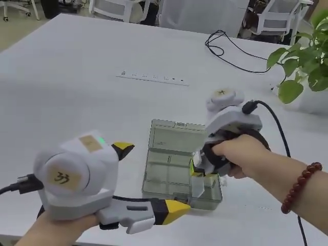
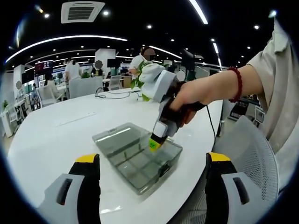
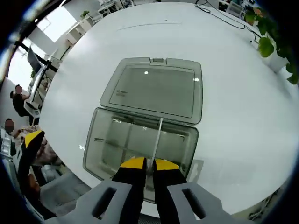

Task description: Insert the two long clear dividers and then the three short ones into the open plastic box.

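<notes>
Open plastic box sits on the white counter close to the person, its lid folded back flat behind it. At the left, the left gripper hangs low by the box's front-left corner, its fingers spread wide and holding nothing. In the middle, the box floor shows faint clear lines that may be dividers already seated, though I cannot tell how many. Toward the right end of the box, the right gripper points straight down, its fingers pinched almost together on the top edge of a clear divider. The divider stands on edge and runs across the box from the hinge wall to the front wall. The step in hand looks like seating this piece. It should go best if kept upright, with both ends lined up against the walls, then pressed down evenly so neither end rides high. The idle left gripper could steady the box, since a light box may skate on a smooth counter. Counted: one box, one lid, two grippers, one divider in the fingers. Farther right a black cable loops on the counter, and at the far right stands one green plant
</notes>
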